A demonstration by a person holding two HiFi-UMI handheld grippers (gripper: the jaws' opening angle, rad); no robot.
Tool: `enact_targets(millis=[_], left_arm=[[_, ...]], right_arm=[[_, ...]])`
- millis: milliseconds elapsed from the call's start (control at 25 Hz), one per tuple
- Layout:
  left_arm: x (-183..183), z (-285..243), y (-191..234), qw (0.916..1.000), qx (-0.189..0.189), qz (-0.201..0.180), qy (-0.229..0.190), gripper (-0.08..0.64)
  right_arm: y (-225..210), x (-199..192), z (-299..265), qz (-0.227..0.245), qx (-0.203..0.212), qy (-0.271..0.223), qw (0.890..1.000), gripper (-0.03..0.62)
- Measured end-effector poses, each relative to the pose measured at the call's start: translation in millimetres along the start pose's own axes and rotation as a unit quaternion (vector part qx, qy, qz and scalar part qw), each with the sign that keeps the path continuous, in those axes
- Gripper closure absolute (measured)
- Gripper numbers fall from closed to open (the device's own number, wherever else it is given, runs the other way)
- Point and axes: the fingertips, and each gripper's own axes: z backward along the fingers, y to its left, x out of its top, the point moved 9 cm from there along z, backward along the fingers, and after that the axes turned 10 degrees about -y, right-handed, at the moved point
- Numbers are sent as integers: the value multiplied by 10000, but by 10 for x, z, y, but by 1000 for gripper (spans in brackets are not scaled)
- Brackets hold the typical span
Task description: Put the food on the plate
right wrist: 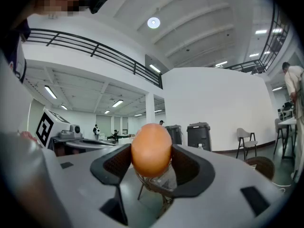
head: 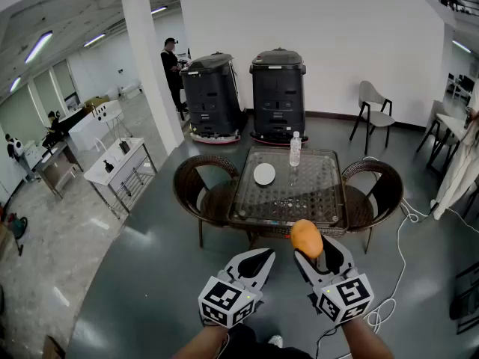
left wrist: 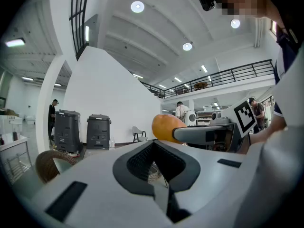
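An orange, egg-shaped piece of food (head: 306, 238) sits between the pads of my right gripper (head: 308, 248), which is shut on it and holds it in the air in front of the glass table (head: 322, 200). The right gripper view shows the food (right wrist: 151, 148) pressed between both dark pads. A small white plate (head: 263, 173) lies on the table's far left part, with nothing on it. My left gripper (head: 258, 262) hovers beside the right one, shut and holding nothing. From the left gripper view the food (left wrist: 166, 127) shows to the right of its jaws.
A water bottle (head: 295, 149) stands at the table's far edge. Wicker chairs (head: 198, 182) (head: 374, 189) flank the table. Two black machines (head: 278, 92) stand at the wall behind, with a person (head: 172, 69) beside them. A white cable (head: 400, 260) runs along the floor on the right.
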Motion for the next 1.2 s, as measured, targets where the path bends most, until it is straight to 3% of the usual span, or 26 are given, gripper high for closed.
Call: enact_targets(millis=[1200], left_arm=[[-140, -278, 98, 9999, -34, 30, 147, 552]], right_arm=[[-271, -149, -167, -120, 88, 199, 9997, 319]])
